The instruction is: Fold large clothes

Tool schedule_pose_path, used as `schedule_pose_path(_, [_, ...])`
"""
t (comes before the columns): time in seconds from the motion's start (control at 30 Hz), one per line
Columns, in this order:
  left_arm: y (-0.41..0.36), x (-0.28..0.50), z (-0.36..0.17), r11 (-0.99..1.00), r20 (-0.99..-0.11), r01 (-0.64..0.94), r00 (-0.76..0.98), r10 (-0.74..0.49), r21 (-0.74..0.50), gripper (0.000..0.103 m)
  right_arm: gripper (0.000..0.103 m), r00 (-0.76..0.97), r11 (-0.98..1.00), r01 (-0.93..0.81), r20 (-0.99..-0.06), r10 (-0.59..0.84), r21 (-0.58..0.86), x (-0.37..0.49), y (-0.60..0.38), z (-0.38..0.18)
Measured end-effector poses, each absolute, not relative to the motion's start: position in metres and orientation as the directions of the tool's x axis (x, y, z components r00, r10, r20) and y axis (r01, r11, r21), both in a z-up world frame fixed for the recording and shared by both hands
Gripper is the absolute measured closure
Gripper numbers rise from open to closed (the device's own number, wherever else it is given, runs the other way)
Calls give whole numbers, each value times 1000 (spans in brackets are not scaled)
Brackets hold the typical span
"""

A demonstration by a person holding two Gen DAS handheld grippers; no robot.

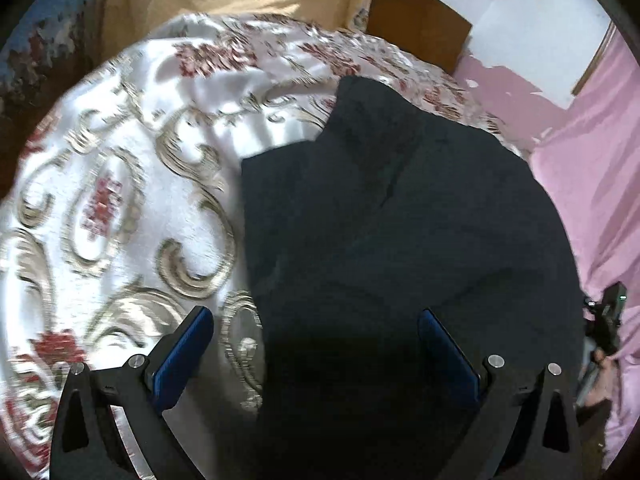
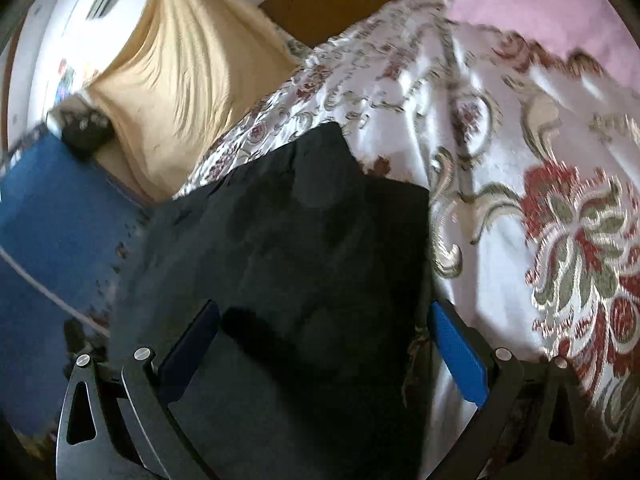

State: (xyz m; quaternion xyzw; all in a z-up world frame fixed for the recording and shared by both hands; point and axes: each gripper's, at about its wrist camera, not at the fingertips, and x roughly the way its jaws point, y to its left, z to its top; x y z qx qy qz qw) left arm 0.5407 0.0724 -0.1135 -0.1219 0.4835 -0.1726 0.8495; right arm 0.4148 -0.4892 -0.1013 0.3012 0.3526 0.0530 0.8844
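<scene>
A dark garment (image 1: 400,240) lay partly folded on a bed covered by a white satin bedspread (image 1: 120,200) patterned with red flowers and gold scrolls, as a person worked over it with two hand-held grippers. The left gripper (image 1: 316,344) hung above the garment's near left edge with its blue-padded fingers (image 1: 188,344) spread wide and nothing between them; one finger stood over the bedspread, the other over the cloth. The right gripper (image 2: 324,340) was likewise spread apart and empty above the near part of the garment (image 2: 288,248), its right finger over the bedspread (image 2: 520,140). In the left wrist view the garment's long axis ran from the near edge of the bed away toward the brown headboard (image 1: 416,32), where a narrower folded end pointed; a step in its left outline suggested one layer already laid over another. Whether it was trousers or a top could not be told. The next fold looked likely to need both grippers closing on the near corners at the same level, taking every layer at once, then carrying the hem away along the long axis so the edges met squarely. The slippery satin could let the pile slide, so a low, even lift seemed wise. A yellow drape (image 2: 180,72) and pink cloth (image 1: 592,184) flanked the bed.
</scene>
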Motion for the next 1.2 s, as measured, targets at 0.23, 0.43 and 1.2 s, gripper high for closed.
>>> schedule_pose_path(0.23, [68, 543, -129, 845, -739, 243, 411, -534, -476, 0, 1, 737, 845, 114, -615, 281, 522, 428, -489, -101])
schedule_pose_path(0.43, [60, 538, -132, 806, -700, 324, 399, -592, -496, 0, 1, 680, 769, -21, -555, 479, 639, 435, -490, -113])
schedule_pose_path(1.2, [52, 534, -139, 790, -684, 372, 400, -610, -488, 0, 1, 661, 783, -15, -582, 475, 622, 435, -473, -125])
